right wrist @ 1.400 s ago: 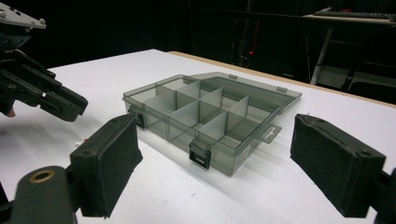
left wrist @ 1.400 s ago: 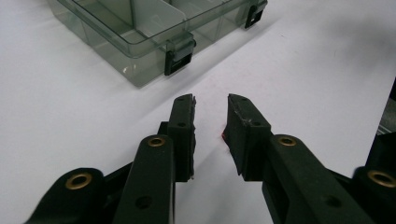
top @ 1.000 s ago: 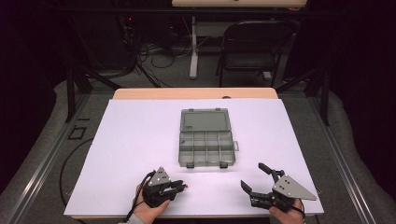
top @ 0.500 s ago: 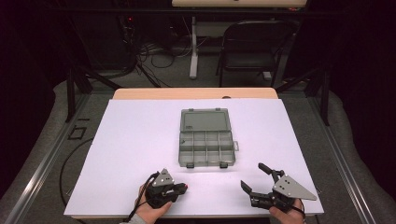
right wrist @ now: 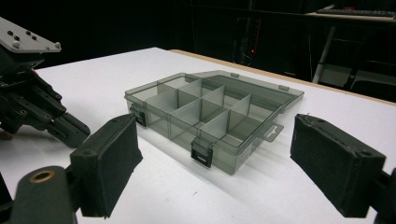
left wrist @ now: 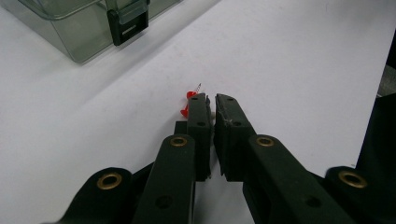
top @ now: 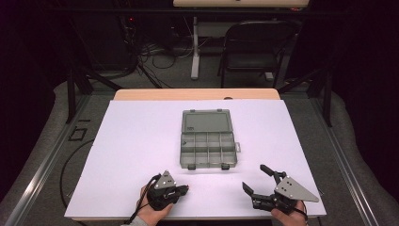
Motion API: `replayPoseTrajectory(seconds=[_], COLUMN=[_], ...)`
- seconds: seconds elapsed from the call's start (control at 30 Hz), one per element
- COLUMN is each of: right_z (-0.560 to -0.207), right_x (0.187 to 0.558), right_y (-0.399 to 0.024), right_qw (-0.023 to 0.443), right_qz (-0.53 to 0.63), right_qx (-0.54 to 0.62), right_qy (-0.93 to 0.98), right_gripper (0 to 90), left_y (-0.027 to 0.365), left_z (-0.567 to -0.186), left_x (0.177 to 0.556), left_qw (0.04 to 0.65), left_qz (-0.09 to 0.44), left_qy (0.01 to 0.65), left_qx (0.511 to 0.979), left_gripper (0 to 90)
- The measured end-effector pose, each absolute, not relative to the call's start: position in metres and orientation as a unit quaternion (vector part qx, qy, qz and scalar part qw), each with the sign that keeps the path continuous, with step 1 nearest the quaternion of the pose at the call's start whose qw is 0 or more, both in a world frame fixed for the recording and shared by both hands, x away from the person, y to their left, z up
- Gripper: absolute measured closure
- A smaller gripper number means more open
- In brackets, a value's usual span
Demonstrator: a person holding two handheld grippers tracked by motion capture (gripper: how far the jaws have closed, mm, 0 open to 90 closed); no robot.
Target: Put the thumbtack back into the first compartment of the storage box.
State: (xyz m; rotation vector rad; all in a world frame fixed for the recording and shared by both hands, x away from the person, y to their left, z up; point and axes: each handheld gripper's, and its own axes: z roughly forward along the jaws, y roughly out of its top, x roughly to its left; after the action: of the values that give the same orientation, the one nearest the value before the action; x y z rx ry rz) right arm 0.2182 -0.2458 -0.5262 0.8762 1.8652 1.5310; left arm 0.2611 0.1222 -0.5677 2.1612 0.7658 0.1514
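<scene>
The left gripper point(left wrist: 210, 100) sits low over the white sheet point(top: 136, 141) at the near edge of the table. Its jaws have just been closing and now stand almost together, with a small white bit pinched between the tips. A red pin point(left wrist: 189, 100) lies on the sheet just beside the outer face of the left jaw tip, its thin metal point slanting up and away from the tool; whether the white bit between the pads belongs to the pin I cannot tell. In the high view this gripper point(top: 186, 189) points to the right, with a spot of red at its tips.

The right gripper point(top: 254, 181) rests level with it, well apart to the right, held by a hand point(top: 289, 217) at the table edge. Its jaws stand wide apart with nothing between them, the black pads point(right wrist: 109, 165) tilted outward in its own view.

Ahead of both tools, near the middle of the sheet, is a grey see-through box point(top: 207, 148). Its lid point(top: 206, 120) is swung fully back and lies flat on the far side. The tray is split into small compartments by partitions, and two black latches point(right wrist: 201, 154) hang on its near wall. From the left gripper view, one corner of the box and one latch are just ahead to the left of the jaws. Beyond the table stands a dark chair point(top: 256, 47).
</scene>
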Motion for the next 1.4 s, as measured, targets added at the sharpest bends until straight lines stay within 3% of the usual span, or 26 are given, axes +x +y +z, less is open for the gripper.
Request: replayPoseTrajectory(seconds=[0.47, 0.87, 1.4], right_z=[-0.526, -0.526, -0.527], right_x=[0.219, 0.219, 0.219], right_y=[-0.246, -0.246, -0.246], right_qw=[0.282, 0.282, 0.282], right_qz=[0.571, 0.572, 0.569], right_qx=[0.329, 0.330, 0.327], right_qy=[0.698, 0.696, 0.699], right_gripper=[14.5, 14.5, 14.5], left_y=[0.127, 0.163, 0.191], left_z=[-0.561, -0.537, -0.528], left_x=[0.261, 0.265, 0.272], left_qw=[0.428, 0.518, 0.554], left_qz=[0.049, 0.070, 0.093], left_qy=[0.312, 0.349, 0.382], left_qx=[0.847, 0.778, 0.734], left_gripper=[85.7, 85.7, 85.7])
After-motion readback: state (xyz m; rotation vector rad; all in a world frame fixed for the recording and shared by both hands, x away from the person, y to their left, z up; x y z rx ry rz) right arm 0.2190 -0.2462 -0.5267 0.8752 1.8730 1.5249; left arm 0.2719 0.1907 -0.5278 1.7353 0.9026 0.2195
